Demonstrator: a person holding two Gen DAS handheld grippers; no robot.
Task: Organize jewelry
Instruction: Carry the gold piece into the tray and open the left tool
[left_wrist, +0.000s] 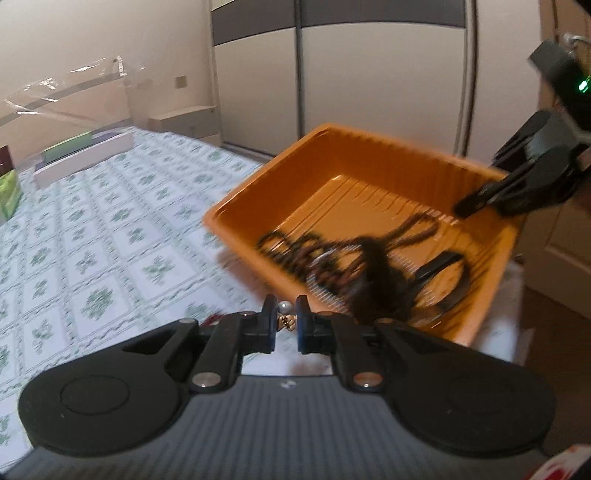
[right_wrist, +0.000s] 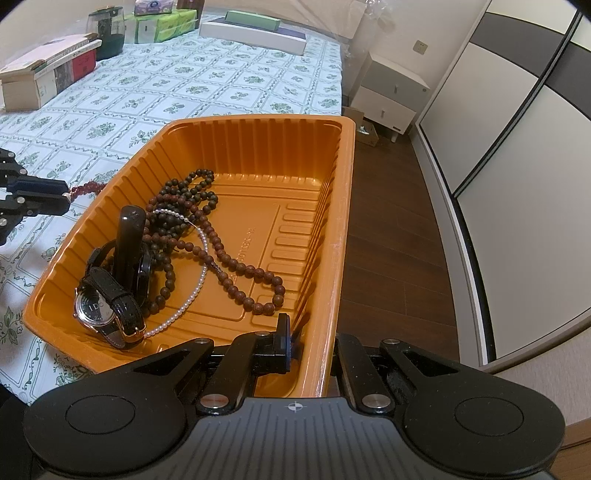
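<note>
The right gripper (right_wrist: 295, 343) has its jaws pinched on the near wall of the orange tray (right_wrist: 258, 147), holding it at the edge of the tabletop (right_wrist: 110, 96). The left gripper (left_wrist: 285, 325) has its jaws nearly closed on a small clasp with 1 pearl bead (left_wrist: 283, 306); a red bead strand (right_wrist: 86, 188) trails from it across the cloth, just outside the tray's left wall. Already inside lie a brown bead necklace (right_wrist: 229, 258), a pearl strand (right_wrist: 192, 295) and a watch (right_wrist: 99, 302). To do this step well, lift the strand clear of the rim before moving it over the tray, keep the tray steady, and release only above a bare part of the floor.
</note>
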